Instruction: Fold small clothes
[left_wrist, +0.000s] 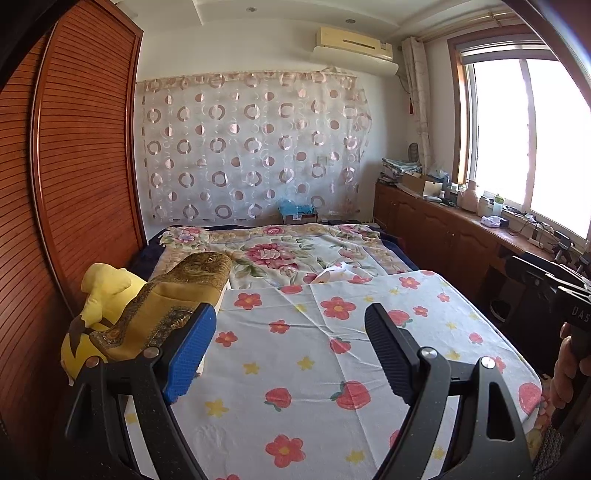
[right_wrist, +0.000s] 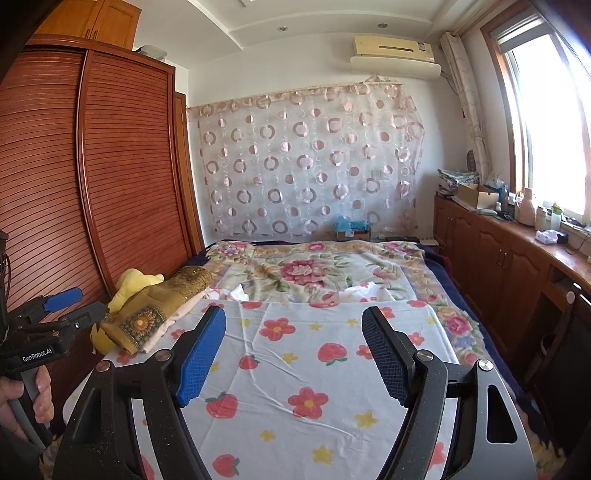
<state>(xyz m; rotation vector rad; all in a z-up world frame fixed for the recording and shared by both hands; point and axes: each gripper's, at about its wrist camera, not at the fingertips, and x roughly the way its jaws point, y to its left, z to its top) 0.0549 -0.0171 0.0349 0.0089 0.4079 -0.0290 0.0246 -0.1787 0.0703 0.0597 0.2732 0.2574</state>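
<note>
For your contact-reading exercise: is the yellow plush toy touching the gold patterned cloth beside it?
Touching. The left wrist view shows it plainly: the gold patterned cloth drapes across the yellow plush toy, covering its middle with no gap between them.

Yellow plush toy half covered by gold patterned folded cloth, small windowsill clutter too small to be identified

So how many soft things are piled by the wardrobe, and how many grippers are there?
Yellow plush toy: 1
Gold patterned cushion: 1
Left hand-held gripper, open: 1
Right hand-held gripper, open: 1
Total: 4
</note>
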